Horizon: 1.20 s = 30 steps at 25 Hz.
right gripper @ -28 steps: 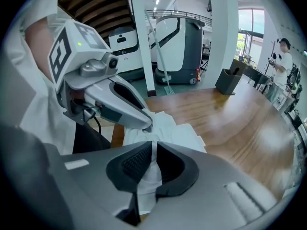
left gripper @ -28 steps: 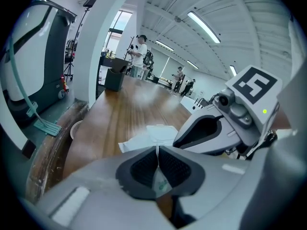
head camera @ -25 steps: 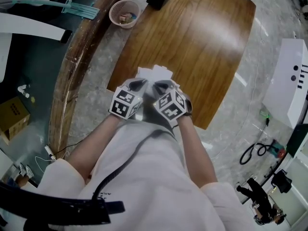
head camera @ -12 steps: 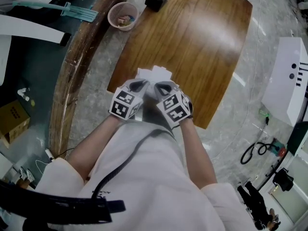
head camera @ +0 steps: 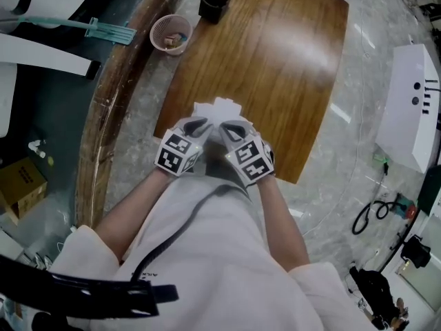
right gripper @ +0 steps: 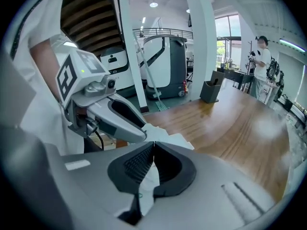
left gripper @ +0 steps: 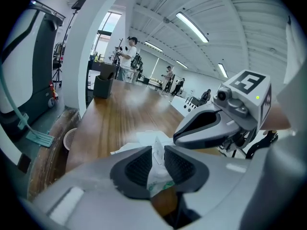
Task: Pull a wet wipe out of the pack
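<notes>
Both claws are bunched together at the near edge of the glossy brown wooden surface. The left claw has just been opening. Its 2 ribbed black pads stand apart, and the wet wipe pack, thin white film with green print, stands loose in the gap. The right claw is clenched, tips meeting on a thin white sheet. Whether that is a wipe or more pack film, I cannot tell. From the head view the 2 marker cubes and the grey claw shells cover most of the bundle. Only a crumpled white corner pokes out on the far side.

Round about: a round pink perforated basket sits on the floor at far left, just off the surface's edge. A square black bin stands at the far end. A teal broom lies further left, and a cardboard box is at near left. On the right stands a smooth white machine. Black cables coil on the grey marbled floor.
</notes>
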### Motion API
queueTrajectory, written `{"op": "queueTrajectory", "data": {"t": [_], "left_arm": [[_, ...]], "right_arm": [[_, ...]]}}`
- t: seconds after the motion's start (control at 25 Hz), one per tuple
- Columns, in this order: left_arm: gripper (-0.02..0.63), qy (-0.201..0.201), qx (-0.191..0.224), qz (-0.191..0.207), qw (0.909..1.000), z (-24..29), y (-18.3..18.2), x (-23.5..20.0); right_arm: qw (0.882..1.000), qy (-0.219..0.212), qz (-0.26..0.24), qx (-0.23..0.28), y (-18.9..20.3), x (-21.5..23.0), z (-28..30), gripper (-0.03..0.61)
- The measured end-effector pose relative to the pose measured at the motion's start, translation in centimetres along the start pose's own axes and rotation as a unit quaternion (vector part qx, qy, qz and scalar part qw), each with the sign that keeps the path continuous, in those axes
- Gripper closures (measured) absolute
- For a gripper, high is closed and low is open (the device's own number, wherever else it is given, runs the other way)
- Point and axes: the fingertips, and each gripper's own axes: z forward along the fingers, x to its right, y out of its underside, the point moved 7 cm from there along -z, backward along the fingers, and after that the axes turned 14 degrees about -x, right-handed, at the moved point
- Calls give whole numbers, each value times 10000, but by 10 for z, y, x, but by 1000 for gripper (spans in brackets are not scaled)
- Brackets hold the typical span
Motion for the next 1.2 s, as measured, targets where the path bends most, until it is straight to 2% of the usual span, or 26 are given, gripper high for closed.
{"op": "queueTrajectory", "data": {"t": [0.48, 1.2], "left_arm": [[522, 1, 97, 342, 9994, -18, -9, 8], [522, -30, 538, 860, 9948, -41, -54, 14]], "right_arm": [[9980, 264, 344, 470, -3, -3, -22, 568], [9869, 625, 629, 1346, -16, -1, -70, 568]]}}
